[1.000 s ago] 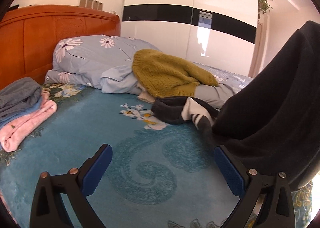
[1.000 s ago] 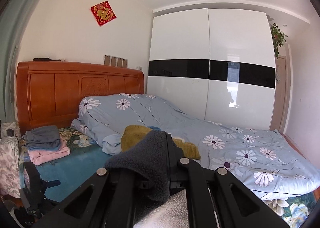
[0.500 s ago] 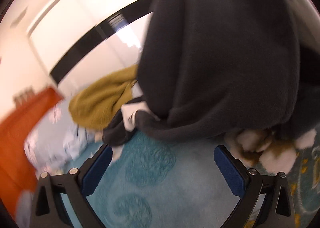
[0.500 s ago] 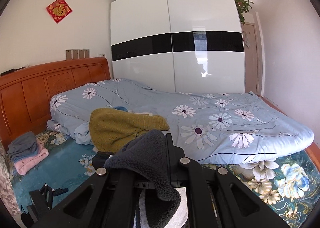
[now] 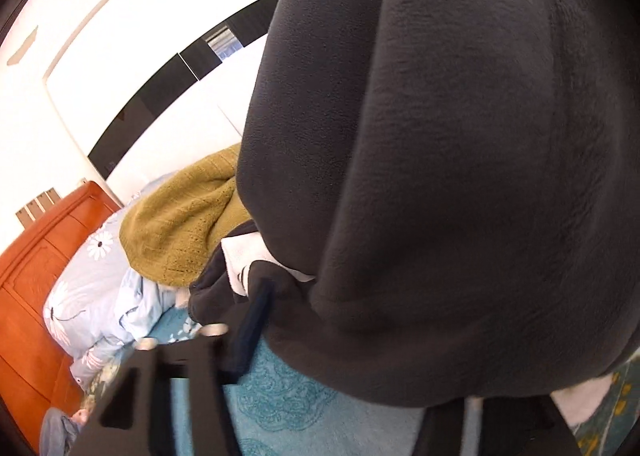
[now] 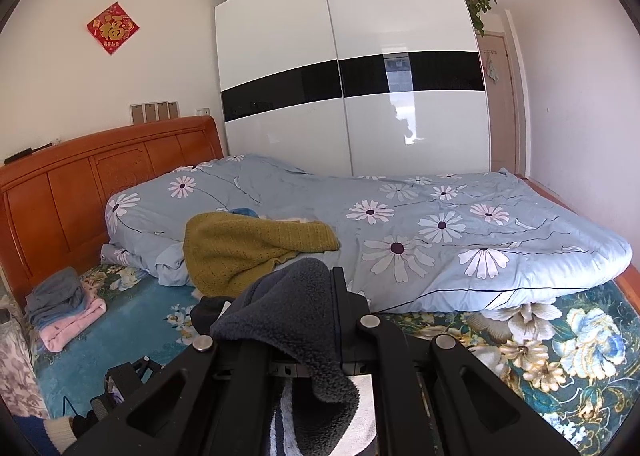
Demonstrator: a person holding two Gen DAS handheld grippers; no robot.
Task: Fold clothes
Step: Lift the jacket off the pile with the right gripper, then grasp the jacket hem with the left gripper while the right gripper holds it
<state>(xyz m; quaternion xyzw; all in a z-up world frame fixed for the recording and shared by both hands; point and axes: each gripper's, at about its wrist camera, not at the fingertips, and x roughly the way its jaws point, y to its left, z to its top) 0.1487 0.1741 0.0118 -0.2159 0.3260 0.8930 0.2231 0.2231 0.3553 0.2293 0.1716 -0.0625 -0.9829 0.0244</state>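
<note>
Left wrist view: compared with a second ago, the camera has rolled so that the headboard (image 5: 44,268) now sits low at the left, and the dark fleece garment (image 5: 460,160), then off at the right edge, now fills most of the view. The left gripper (image 5: 360,340) has gone from wide apart to closing; its blue pad (image 5: 256,320) meets the garment's lower edge, with cloth between the jaws, though the other finger is hidden, so whether the cloth is yet pinched cannot be told. The garment hangs over the teal bedspread (image 5: 288,408), in front of the mustard sweater (image 5: 188,224), its long axis running top to bottom. Presumably it is held aloft so a second corner can be caught.

Right wrist view: the view has tilted slightly. The right gripper (image 6: 334,304) is clamped on a fleece hem, which droops toward the camera. The sweater lies on the floral duvet (image 6: 440,224), beyond the gripper; the folded pile (image 6: 64,308) rests beside the headboard.
</note>
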